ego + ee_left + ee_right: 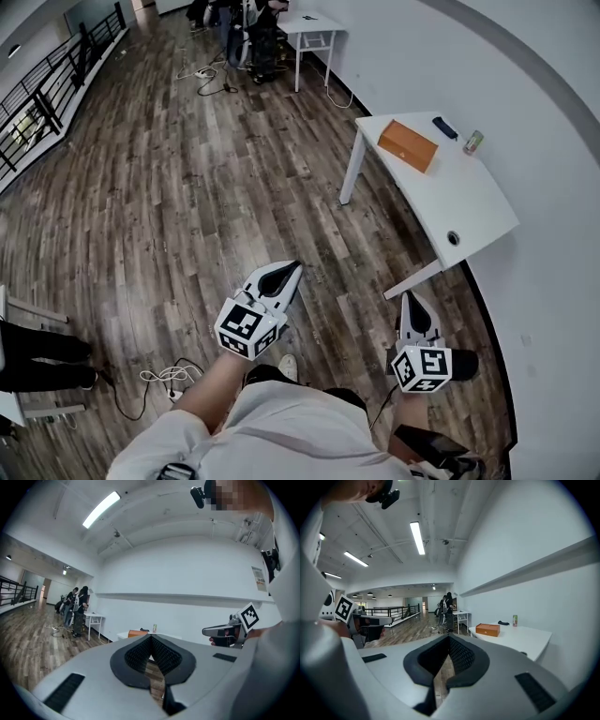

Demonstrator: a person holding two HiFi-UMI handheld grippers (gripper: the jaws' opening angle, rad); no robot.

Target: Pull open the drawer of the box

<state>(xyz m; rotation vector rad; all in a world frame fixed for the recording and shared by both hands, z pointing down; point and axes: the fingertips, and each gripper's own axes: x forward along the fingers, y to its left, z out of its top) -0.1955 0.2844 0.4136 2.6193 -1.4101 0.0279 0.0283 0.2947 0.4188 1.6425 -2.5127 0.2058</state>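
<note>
The orange box (408, 145) lies on a white table (469, 202) against the curved wall, well ahead of both grippers. My left gripper (292, 270) is held over the wooden floor, shut, with nothing between its jaws. My right gripper (410, 298) hangs near the table's near corner, also shut and empty. In the left gripper view the box (137, 633) shows small just above the closed tips (151, 637), and the right gripper (229, 630) is at the right. In the right gripper view the box (488, 629) sits on the table (520, 637), right of the closed tips (449, 638).
A dark flat object (445, 127) and a green can (473, 142) lie on the same table. A second small white table (314, 28) and people stand far back. Cables (169, 377) lie on the floor near my feet. A railing (56, 80) runs along the left.
</note>
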